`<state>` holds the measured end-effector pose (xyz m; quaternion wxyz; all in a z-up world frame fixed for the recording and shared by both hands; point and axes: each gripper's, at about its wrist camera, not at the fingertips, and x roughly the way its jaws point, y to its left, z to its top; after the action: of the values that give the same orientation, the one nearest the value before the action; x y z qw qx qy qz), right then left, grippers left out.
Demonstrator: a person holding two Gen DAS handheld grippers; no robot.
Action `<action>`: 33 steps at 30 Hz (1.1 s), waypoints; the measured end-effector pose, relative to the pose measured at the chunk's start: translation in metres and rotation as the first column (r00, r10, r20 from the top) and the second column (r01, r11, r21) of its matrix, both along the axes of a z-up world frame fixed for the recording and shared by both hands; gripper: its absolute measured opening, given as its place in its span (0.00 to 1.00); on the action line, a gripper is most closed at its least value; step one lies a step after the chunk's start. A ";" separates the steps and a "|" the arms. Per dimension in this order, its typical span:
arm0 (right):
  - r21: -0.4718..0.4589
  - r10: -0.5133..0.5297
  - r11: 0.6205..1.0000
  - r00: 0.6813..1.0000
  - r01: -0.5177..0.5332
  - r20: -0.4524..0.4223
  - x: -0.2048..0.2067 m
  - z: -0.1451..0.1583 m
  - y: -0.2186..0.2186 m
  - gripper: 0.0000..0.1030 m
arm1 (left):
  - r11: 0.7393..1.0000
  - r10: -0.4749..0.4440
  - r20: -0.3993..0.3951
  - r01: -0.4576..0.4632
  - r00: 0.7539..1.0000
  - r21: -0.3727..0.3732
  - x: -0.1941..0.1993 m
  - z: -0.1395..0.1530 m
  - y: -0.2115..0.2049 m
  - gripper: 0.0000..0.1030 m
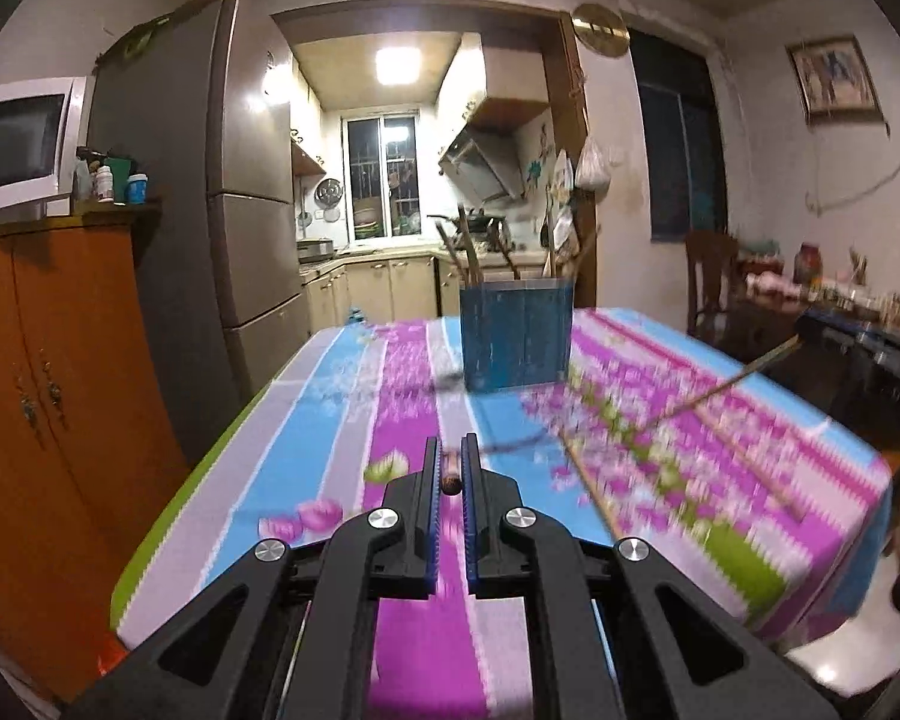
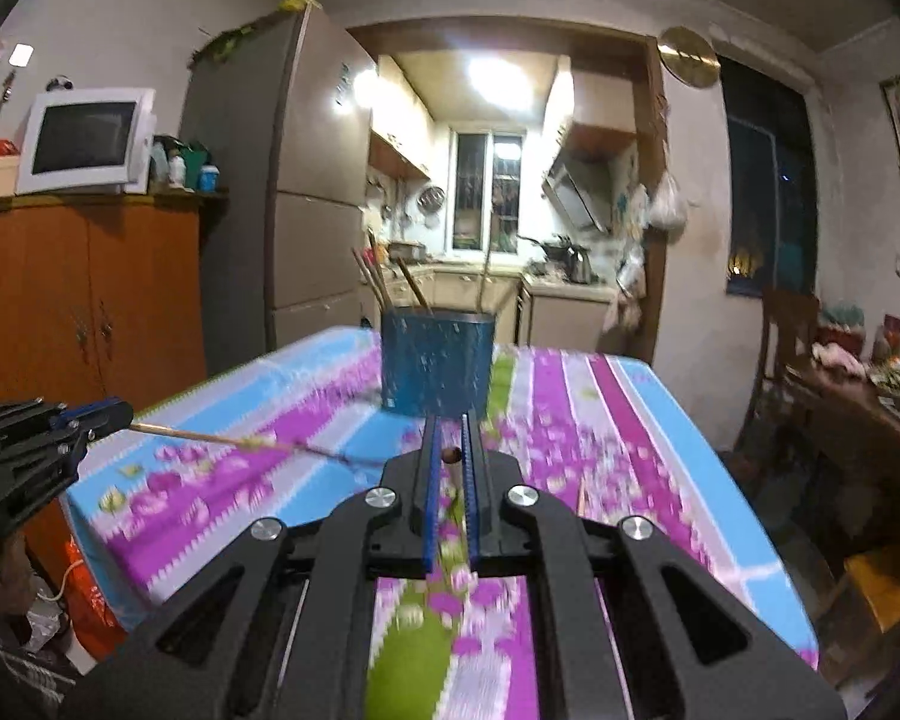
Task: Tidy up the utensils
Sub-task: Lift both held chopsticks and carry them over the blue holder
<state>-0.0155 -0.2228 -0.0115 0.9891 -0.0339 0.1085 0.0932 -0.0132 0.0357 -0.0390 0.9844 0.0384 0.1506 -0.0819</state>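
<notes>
A blue utensil holder (image 1: 515,336) stands near the far edge of the table with several chopsticks upright in it; it also shows in the right wrist view (image 2: 437,363). My left gripper (image 1: 450,468) is shut on a chopstick, whose brown end (image 1: 451,476) shows between the jaws. From the right wrist view the left gripper (image 2: 99,414) holds that chopstick (image 2: 210,435) out over the table. My right gripper (image 2: 450,450) is shut on another chopstick, end-on (image 2: 450,455). In the left wrist view it sits at the right edge (image 1: 810,324) with its chopstick (image 1: 726,381) slanting down.
The table has a pink, blue and green floral cloth (image 1: 390,420). More chopsticks (image 1: 588,480) lie on the cloth right of centre. An orange cabinet (image 1: 48,390) with a microwave and a fridge (image 1: 222,210) stand left. A chair and cluttered side table (image 2: 840,372) stand right.
</notes>
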 end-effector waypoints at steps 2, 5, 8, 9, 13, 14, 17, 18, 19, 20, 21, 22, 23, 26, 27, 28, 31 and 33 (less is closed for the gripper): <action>0.005 0.020 1.000 1.000 -0.020 0.001 0.010 0.013 -0.003 0.05 | 1.000 -0.015 0.001 0.015 1.000 -0.027 0.009 0.017 0.006 0.07; 0.017 0.042 0.999 0.999 -0.042 0.002 0.024 0.031 -0.006 0.05 | 0.996 -0.039 0.003 0.039 0.999 -0.078 0.025 0.045 0.014 0.07; 0.026 0.061 0.998 0.998 -0.061 -0.002 0.038 0.048 -0.008 0.05 | 0.990 -0.066 0.004 0.066 0.998 -0.122 0.044 0.071 0.021 0.07; 0.033 0.070 0.997 0.997 -0.070 -0.011 0.043 0.053 -0.009 0.05 | 0.989 -0.069 0.003 0.069 0.998 -0.129 0.049 0.076 0.022 0.07; 0.102 0.120 0.989 0.989 -0.111 -0.083 0.061 0.066 -0.015 0.05 | 0.980 -0.113 -0.016 0.108 0.994 -0.166 0.067 0.096 0.022 0.07; 0.117 0.131 0.986 0.987 -0.119 -0.098 0.063 0.068 -0.016 0.05 | 0.979 -0.122 -0.018 0.117 0.992 -0.170 0.069 0.100 0.021 0.07; 0.147 0.152 0.980 0.980 -0.132 -0.132 0.068 0.072 -0.018 0.05 | 0.974 -0.144 -0.020 0.139 0.989 -0.180 0.076 0.111 0.018 0.07; 0.152 0.154 0.979 0.978 -0.133 -0.141 0.070 0.074 -0.019 0.05 | 0.974 -0.147 -0.014 0.143 0.989 -0.173 0.077 0.114 0.015 0.07; 0.154 0.157 0.979 0.976 -0.134 -0.148 0.070 0.074 -0.018 0.05 | 0.974 -0.153 -0.013 0.148 0.988 -0.172 0.079 0.116 0.014 0.07; 0.160 0.164 0.977 0.974 -0.138 -0.156 0.071 0.075 -0.019 0.05 | 0.972 -0.159 -0.014 0.154 0.987 -0.177 0.081 0.117 0.013 0.07; 0.164 0.167 0.976 0.972 -0.140 -0.162 0.073 0.076 -0.019 0.05 | 0.970 -0.166 -0.017 0.160 0.986 -0.184 0.083 0.119 0.012 0.07; 0.168 0.171 0.975 0.971 -0.143 -0.167 0.073 0.076 -0.019 0.05 | 0.968 -0.172 -0.017 0.166 0.985 -0.187 0.085 0.120 0.011 0.07; 0.170 0.175 0.975 0.970 -0.146 -0.171 0.074 0.076 -0.019 0.05 | 0.968 -0.176 -0.016 0.170 0.984 -0.187 0.086 0.121 0.009 0.07; 0.170 0.183 0.973 0.967 -0.153 -0.177 0.078 0.078 -0.017 0.05 | 0.963 -0.193 -0.018 0.186 0.981 -0.194 0.096 0.124 0.004 0.07; 0.165 0.183 0.974 0.968 -0.155 -0.174 0.079 0.080 -0.016 0.05 | 0.962 -0.198 -0.016 0.191 0.980 -0.196 0.099 0.126 0.002 0.07; 0.159 0.182 0.975 0.969 -0.156 -0.167 0.082 0.085 -0.015 0.05 | 0.959 -0.207 -0.011 0.200 0.978 -0.201 0.103 0.129 -0.001 0.07; 0.147 0.178 0.976 0.977 -0.160 -0.120 0.089 0.106 -0.016 0.05 | 0.948 -0.233 0.022 0.232 0.972 -0.217 0.123 0.151 -0.010 0.07; 0.146 0.173 0.976 0.983 -0.163 -0.057 0.099 0.132 -0.017 0.05 | 0.944 -0.240 0.067 0.249 0.969 -0.216 0.141 0.174 -0.021 0.07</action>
<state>0.0832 -0.2394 0.1205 0.9733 0.0304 0.1324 0.1851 0.1280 0.0146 0.1354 0.9675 -0.0521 0.1150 -0.2189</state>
